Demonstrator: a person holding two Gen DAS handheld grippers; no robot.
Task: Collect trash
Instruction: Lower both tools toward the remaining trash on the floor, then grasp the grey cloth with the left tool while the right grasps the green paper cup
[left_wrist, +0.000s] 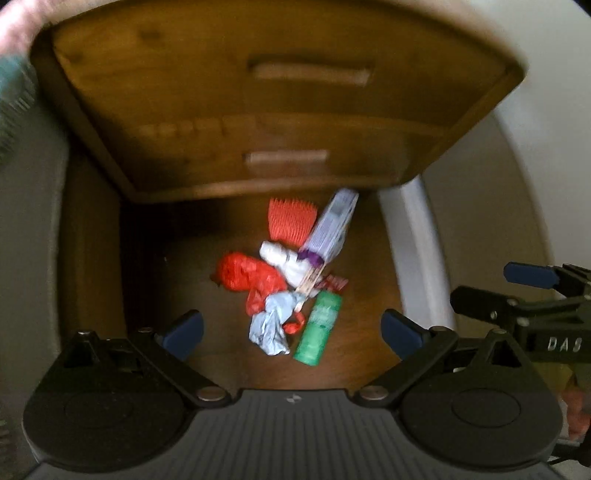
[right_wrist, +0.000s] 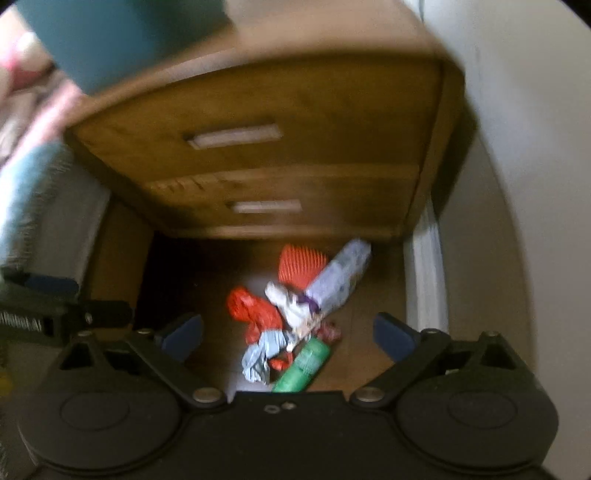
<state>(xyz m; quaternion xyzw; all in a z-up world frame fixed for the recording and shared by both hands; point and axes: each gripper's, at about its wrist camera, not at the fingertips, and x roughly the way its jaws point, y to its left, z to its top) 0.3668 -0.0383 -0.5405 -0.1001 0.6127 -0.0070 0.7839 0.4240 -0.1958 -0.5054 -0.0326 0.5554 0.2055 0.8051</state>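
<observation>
Trash pile (left_wrist: 286, 284): one green can (left_wrist: 317, 326)

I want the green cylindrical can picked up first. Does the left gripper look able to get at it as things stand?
Probably yes. The left gripper is wide open with nothing between its fingers, and the green cylindrical can lies at the near edge of the pile on the wooden floor, uncovered. Only the crumpled grey-blue wrapper crowds one side.

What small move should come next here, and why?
Probably lower the left tongs onto the green can: the jaws are wide open and empty, and the can lies at the near edge of the trash pile on the wooden floor, with the right tongs also empty.
</observation>
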